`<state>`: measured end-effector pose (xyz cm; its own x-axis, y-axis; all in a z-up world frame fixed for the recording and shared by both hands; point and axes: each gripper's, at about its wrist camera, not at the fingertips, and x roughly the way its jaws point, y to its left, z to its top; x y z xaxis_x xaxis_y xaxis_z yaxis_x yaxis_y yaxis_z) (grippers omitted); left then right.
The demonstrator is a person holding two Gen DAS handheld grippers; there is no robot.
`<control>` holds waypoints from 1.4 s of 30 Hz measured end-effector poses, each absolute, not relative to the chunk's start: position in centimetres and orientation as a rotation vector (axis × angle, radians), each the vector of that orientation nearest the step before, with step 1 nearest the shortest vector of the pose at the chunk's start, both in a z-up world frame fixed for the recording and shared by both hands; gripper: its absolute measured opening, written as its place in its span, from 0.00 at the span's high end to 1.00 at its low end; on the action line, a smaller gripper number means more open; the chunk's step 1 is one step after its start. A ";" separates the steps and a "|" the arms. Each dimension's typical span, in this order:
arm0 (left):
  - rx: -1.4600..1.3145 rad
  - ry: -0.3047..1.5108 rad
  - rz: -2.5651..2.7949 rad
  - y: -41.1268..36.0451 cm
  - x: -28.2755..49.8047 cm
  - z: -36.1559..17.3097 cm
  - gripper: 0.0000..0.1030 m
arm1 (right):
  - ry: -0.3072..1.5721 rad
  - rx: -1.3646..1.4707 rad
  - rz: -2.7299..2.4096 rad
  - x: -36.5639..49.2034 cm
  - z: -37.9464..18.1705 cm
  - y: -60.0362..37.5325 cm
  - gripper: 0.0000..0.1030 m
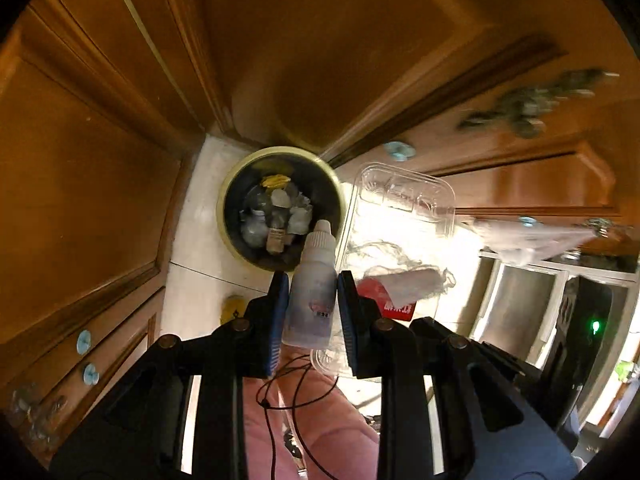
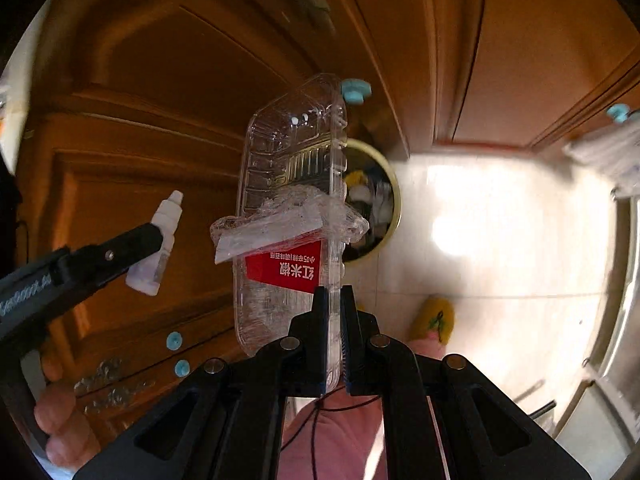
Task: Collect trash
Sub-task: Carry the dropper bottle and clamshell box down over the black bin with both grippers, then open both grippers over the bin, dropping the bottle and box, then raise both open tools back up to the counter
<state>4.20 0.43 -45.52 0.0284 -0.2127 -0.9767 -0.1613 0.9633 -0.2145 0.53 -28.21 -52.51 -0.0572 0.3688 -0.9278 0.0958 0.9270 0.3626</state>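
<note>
My left gripper (image 1: 313,280) is shut on a small white dropper bottle (image 1: 312,292), held cap forward above a round trash bin (image 1: 280,208) with a yellowish rim and several scraps inside. My right gripper (image 2: 334,292) is shut on the rim of a clear plastic tray (image 2: 288,184) that carries a red label and crumpled film. In the left wrist view the clear tray (image 1: 400,216) hangs just right of the bin. The right wrist view shows the left gripper (image 2: 120,248) with the dropper bottle (image 2: 158,244) at the left, and the bin (image 2: 376,200) partly hidden behind the tray.
Wooden cabinet doors (image 1: 100,160) with blue knobs (image 1: 84,340) surround the bin. The bin stands on a pale tiled floor (image 2: 480,240). A yellow slipper (image 2: 434,318) lies on the tiles. A pink sleeve (image 1: 320,432) shows below the grippers. A metal appliance (image 1: 520,304) stands at the right.
</note>
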 end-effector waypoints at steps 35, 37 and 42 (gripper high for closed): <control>-0.127 1.623 -0.011 4.0 7.5 -57.8 0.63 | 1.746 0.404 0.124 6.2 -68.4 -22.7 0.61; -0.134 1.618 -0.015 3.9 7.2 -56.6 0.63 | 1.746 0.417 0.117 5.7 -67.2 -22.8 0.61; -0.141 1.600 -0.025 3.6 6.0 -52.6 0.63 | 1.737 0.421 0.116 4.5 -63.4 -23.2 0.61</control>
<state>6.03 3.59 -52.63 -0.0275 -0.1058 -0.9940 -0.0747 0.9918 -0.1035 4.51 -23.16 -63.43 -0.1509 0.3412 -0.9278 0.2147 0.9275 0.3061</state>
